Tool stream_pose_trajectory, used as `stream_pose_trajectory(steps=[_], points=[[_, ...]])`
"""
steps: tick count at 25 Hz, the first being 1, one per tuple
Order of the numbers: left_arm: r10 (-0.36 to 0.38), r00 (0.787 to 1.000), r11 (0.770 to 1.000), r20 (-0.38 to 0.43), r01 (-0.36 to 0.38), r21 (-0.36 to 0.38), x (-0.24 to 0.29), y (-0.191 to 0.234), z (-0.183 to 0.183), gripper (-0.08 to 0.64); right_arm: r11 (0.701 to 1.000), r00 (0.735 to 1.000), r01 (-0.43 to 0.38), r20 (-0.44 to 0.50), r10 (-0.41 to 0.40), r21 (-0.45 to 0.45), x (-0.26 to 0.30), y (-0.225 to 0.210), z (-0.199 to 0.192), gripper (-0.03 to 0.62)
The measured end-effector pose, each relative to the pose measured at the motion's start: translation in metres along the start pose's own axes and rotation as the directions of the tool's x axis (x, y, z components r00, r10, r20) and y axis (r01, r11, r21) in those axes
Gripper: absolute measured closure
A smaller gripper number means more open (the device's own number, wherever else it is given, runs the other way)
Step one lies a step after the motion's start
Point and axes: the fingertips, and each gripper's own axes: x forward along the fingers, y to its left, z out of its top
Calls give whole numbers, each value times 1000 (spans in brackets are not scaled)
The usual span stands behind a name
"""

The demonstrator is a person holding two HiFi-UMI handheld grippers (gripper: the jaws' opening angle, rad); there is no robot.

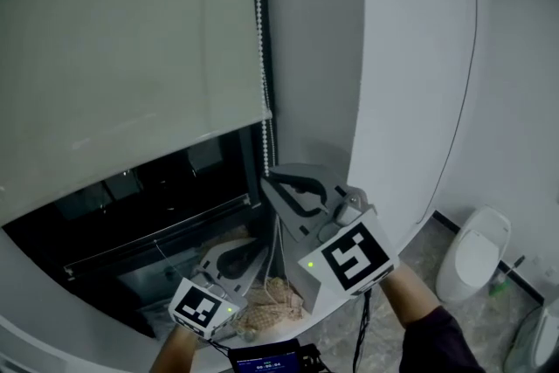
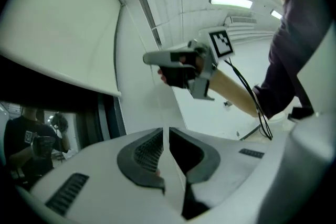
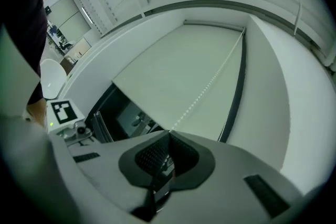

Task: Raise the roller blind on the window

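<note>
The pale roller blind covers the upper window, and its bottom bar hangs above dark glass. Down the blind's right edge runs a white bead chain. My right gripper is shut on that chain just under the bar. In the right gripper view the chain rises from its shut jaws across the blind. My left gripper sits lower and to the left. In its own view the jaws stand a narrow gap apart with nothing seen between them, and the right gripper is above.
A curved white wall flanks the window on the right. A white toilet stands on the floor at the lower right. A tan netted bundle lies on the sill below the grippers. The dark glass reflects a person.
</note>
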Motion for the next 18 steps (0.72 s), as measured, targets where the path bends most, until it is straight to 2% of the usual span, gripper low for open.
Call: stream_pose_trajectory(steps=[3, 8, 13, 18], points=[[-3, 996, 999, 89, -2, 48, -4, 24, 41, 543, 999, 999, -33, -15, 33, -2, 2, 14, -13, 583], [-59, 980, 998, 188, 51, 46, -11, 47, 105, 543, 997, 997, -73, -36, 73, -6, 7, 33, -30, 583], [-116, 968, 993, 222, 105, 60, 3, 47, 153, 540, 994, 992, -110, -63, 110, -2, 6, 48, -51, 583], [-114, 972, 992, 204, 101, 74, 9, 64, 177, 526, 991, 989, -130, -74, 130, 8, 14, 63, -52, 583]])
